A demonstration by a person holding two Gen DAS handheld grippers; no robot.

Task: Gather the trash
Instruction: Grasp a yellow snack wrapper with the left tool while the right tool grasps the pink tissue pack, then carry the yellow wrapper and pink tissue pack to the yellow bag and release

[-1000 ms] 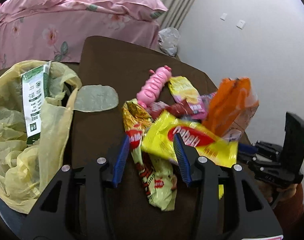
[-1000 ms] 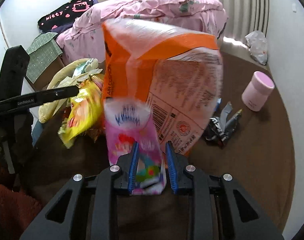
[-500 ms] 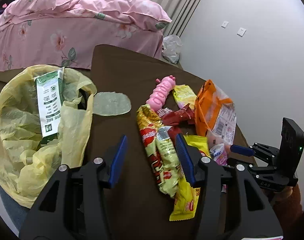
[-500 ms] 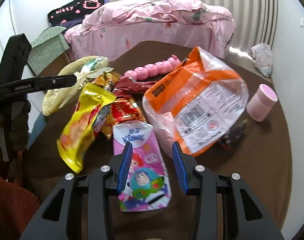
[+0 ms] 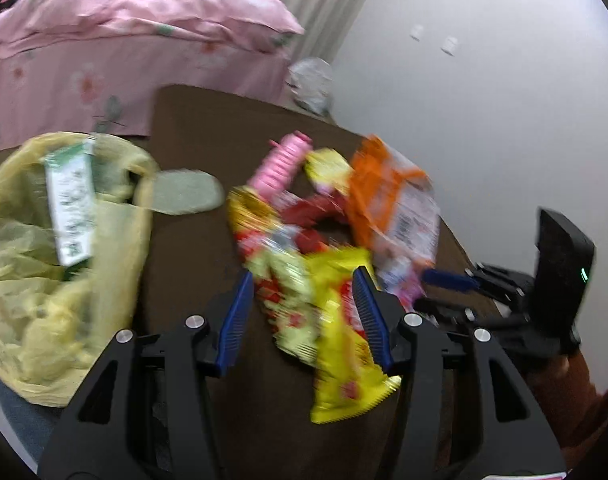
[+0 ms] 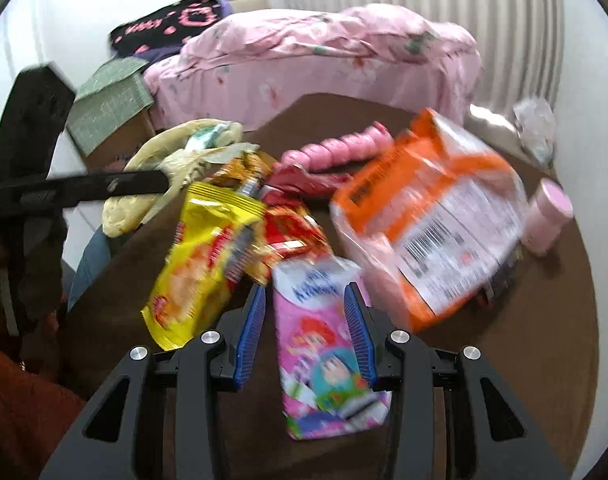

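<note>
Wrappers (image 5: 304, 280) heaped on table (image 5: 191, 128); left tool (image 5: 301, 314) apart; right tool (image 6: 306, 332) apart, straddling pink packet (image 6: 328, 364).

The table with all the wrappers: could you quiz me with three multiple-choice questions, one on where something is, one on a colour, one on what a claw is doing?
1. Where does the yellow bin bag hang?
A. at the table's left edge
B. on the bed
C. against the wall

2. What colour is the cup near the orange bag?
A. green
B. pink
C. blue

3. How is the right claw?
A. shut on the cup
B. out of view
C. open around the pink cartoon packet

Answers: 1 A, the left view shows it there. 2 B, body and lid are pink. 3 C, a finger stands on either side.
</note>
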